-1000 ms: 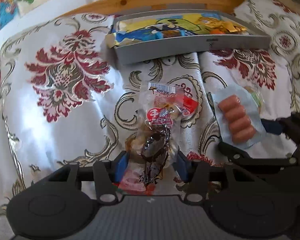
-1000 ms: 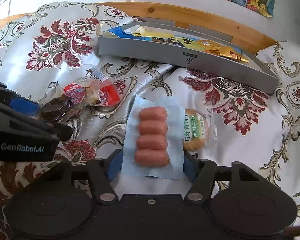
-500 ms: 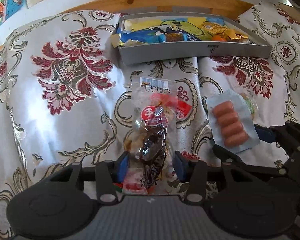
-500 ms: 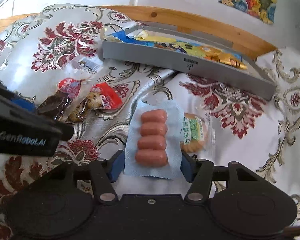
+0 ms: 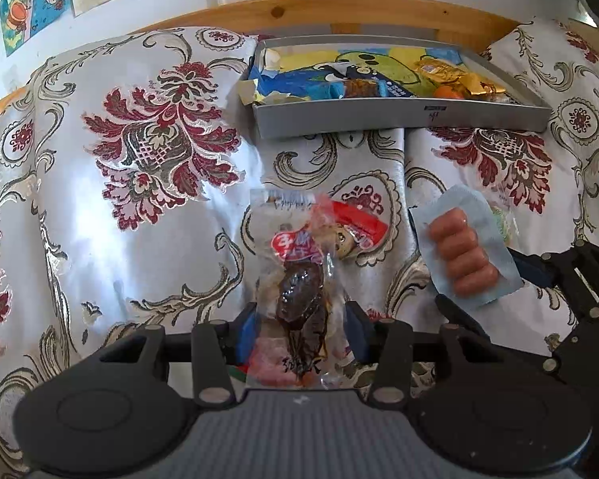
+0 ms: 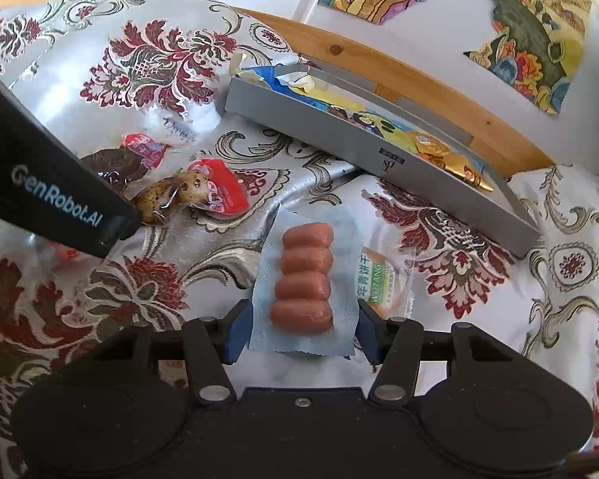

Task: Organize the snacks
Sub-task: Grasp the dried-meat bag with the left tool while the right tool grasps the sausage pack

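Over the flowered satin cloth (image 5: 147, 199), both packets have risen since a second ago: they now hang clear of the fabric and nearer the grey tray (image 5: 399, 115) at the far edge. The left gripper (image 5: 297, 333) pinches the clear packet of dark meat (image 5: 299, 291) by its near end. A red-labelled egg snack (image 6: 203, 193), earlier lying under that packet, now sits exposed on the cloth. The right gripper (image 6: 302, 333) is pressed onto the blue sausage pack (image 6: 304, 279), four sausages showing. Just right of it lies a biscuit packet (image 6: 381, 279) reading "WUTANG". The left tool's side reads "GenRobot.AI". The tray holds colourful wrappers.
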